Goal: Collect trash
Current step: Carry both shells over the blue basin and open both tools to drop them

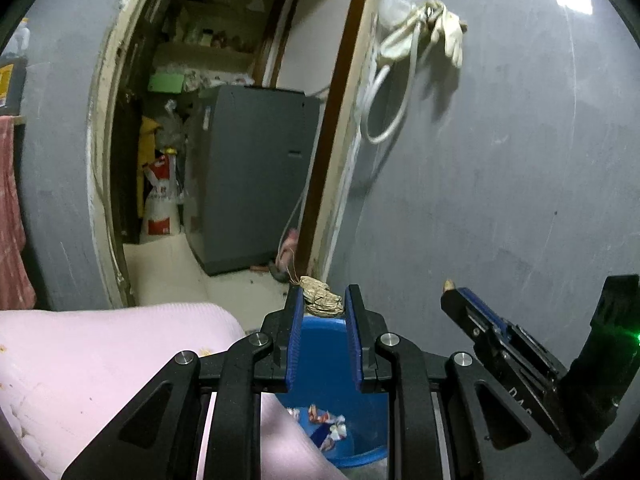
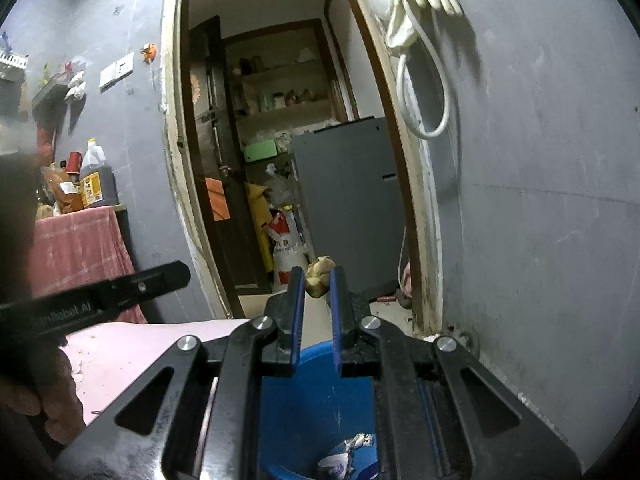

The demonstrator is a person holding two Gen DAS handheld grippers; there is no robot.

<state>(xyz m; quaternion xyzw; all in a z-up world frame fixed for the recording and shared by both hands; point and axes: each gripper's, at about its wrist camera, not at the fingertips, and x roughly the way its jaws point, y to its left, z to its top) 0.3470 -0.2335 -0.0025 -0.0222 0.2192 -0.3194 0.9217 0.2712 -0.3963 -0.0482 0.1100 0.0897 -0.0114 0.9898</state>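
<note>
My left gripper (image 1: 322, 296) is shut on a crumpled brownish scrap of trash (image 1: 322, 298), held at its blue-padded fingertips above a blue bin (image 1: 336, 344). Crumpled wrappers (image 1: 330, 426) lie inside the bin. My right gripper (image 2: 317, 276) is shut on a smaller yellowish-brown scrap (image 2: 318, 276), also over the blue bin (image 2: 304, 396), where more crumpled paper (image 2: 352, 452) rests at the bottom. The right gripper (image 1: 450, 286) shows at the right in the left wrist view, a bit of trash at its tip. The left gripper's side shows as a black bar at the left in the right wrist view.
A pink-covered surface (image 1: 100, 360) lies left of the bin. A grey wall (image 1: 500, 180) stands right, with a white cord and glove (image 1: 424, 32) hung on it. Ahead, a doorway opens onto a grey appliance (image 1: 252, 172) and sacks (image 1: 162, 200). A cloth-draped table with bottles (image 2: 94, 178) stands left.
</note>
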